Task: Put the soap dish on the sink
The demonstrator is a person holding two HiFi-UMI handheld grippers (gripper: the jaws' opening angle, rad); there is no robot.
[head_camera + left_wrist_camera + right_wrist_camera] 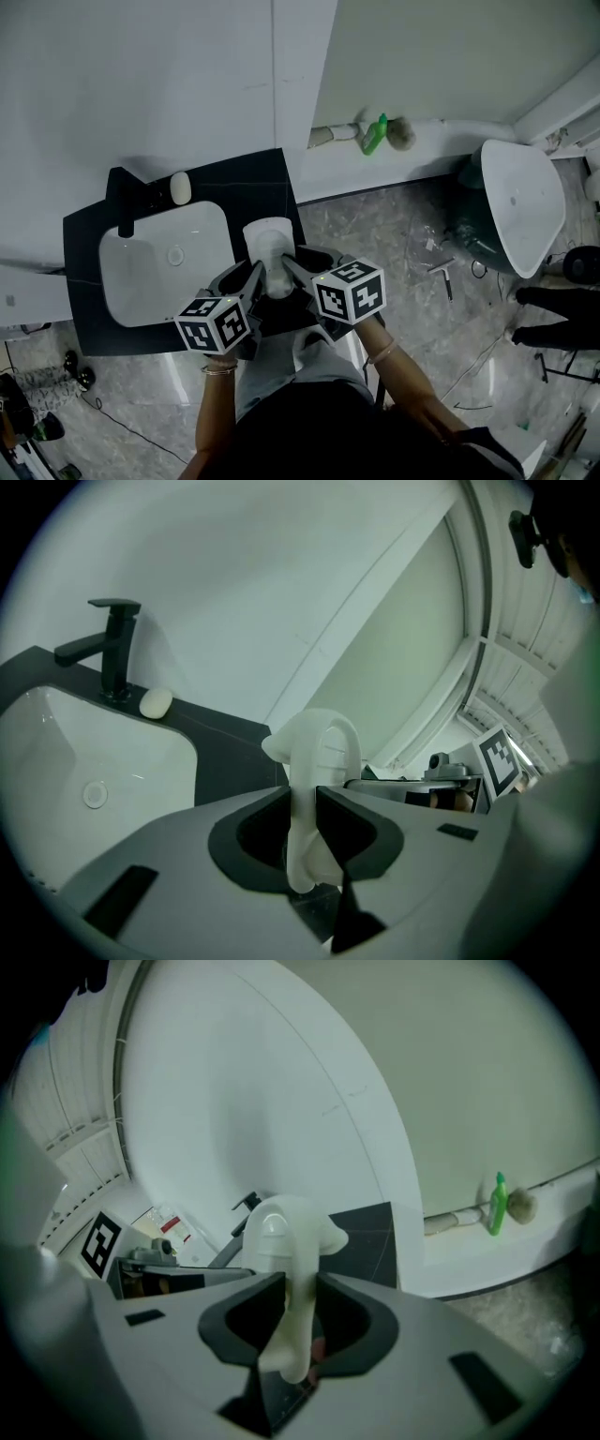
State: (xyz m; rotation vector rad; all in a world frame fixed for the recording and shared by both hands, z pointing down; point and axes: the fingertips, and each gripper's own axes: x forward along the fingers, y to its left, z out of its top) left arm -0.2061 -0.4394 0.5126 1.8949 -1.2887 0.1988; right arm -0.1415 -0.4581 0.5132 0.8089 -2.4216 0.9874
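1. Head view, centre of frame: the white soap dish (pixel 269 246) is over the right end of the dark countertop (pixel 272 183), just beside the white sink basin (pixel 141 291). Whether it touches the countertop cannot be told.
2. The left gripper (pixel 255 279) and right gripper (pixel 292 267) each clamp the dish's rim from opposite sides, jaws narrowed onto it.
3. A black faucet (pixel 122 199) and a pale soap bar (pixel 180 187) sit at the basin's upper edge.

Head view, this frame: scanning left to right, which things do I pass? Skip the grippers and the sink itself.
black faucet → bar of soap → soap dish → green bottle → white floor fixture
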